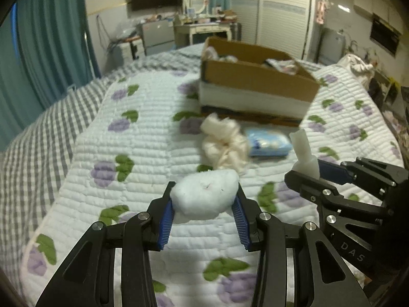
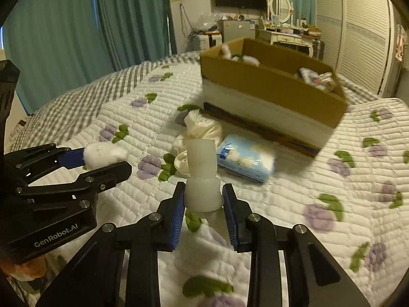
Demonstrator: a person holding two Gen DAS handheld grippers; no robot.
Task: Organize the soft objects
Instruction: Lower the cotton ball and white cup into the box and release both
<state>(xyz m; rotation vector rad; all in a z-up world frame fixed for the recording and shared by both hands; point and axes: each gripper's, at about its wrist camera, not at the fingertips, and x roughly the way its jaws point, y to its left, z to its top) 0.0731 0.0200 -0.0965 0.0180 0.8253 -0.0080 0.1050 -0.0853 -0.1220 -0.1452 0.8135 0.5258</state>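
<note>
My left gripper (image 1: 204,199) is shut on a white cotton ball (image 1: 204,195), held above the quilt; it also shows in the right wrist view (image 2: 103,154). My right gripper (image 2: 203,199) is shut on a white foam piece (image 2: 202,174) that stands upright between the blue pads; it also shows in the left wrist view (image 1: 304,151). A cream cloth bundle (image 1: 225,140) and a blue tissue pack (image 1: 268,142) lie on the quilt ahead. Behind them stands a cardboard box (image 1: 255,81) holding soft items, with a divider visible in the right wrist view (image 2: 276,81).
The bed has a white quilt with purple flowers (image 1: 127,153) over a grey checked sheet (image 1: 38,133). Teal curtains (image 1: 51,38) hang on the left. A dresser with mirror (image 1: 199,25) and a wardrobe stand behind the bed.
</note>
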